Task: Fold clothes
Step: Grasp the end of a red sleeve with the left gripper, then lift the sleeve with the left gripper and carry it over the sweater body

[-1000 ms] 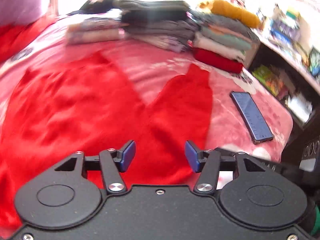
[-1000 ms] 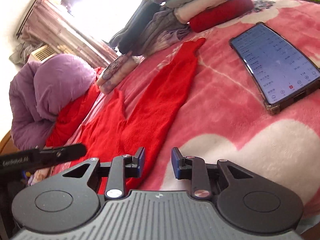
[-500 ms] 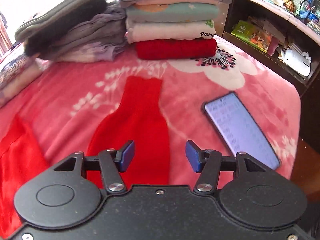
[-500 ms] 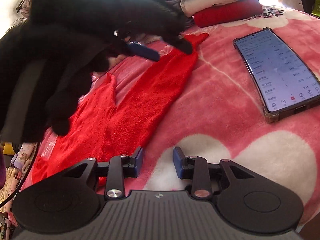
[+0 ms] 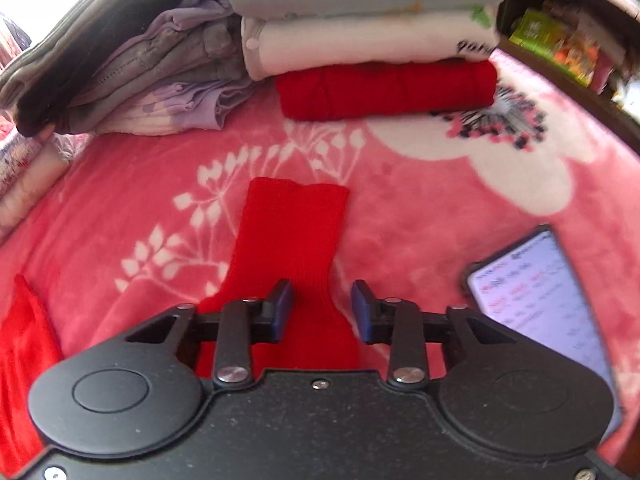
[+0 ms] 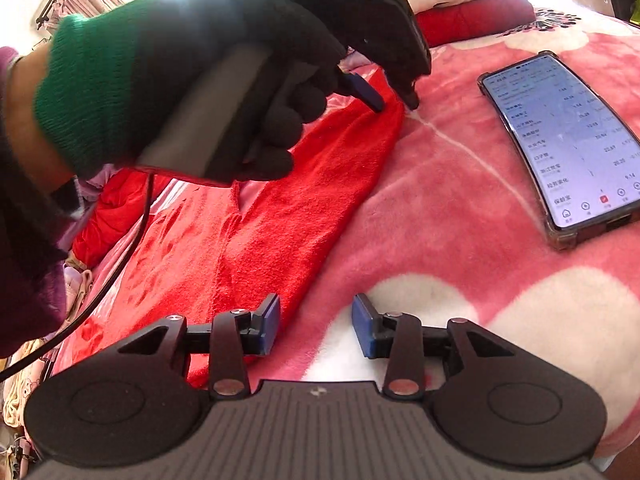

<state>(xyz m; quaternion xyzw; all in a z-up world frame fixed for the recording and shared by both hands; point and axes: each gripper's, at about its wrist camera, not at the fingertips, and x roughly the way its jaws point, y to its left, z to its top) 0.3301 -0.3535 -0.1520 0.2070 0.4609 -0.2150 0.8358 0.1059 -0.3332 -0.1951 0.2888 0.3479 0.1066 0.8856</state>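
Two grippers work over a pink flowered blanket covering the bed. A red garment lies flat across it, one narrow leg or sleeve reaching toward 12 o'clock. Stacks of folded clothes sit at 12 o'clock, a lit phone at 3 o'clock. The left gripper, held by a black-gloved hand, has its fingers spread apart, straddling the narrow red strip. The right gripper hovers with fingers released over the garment's edge, empty
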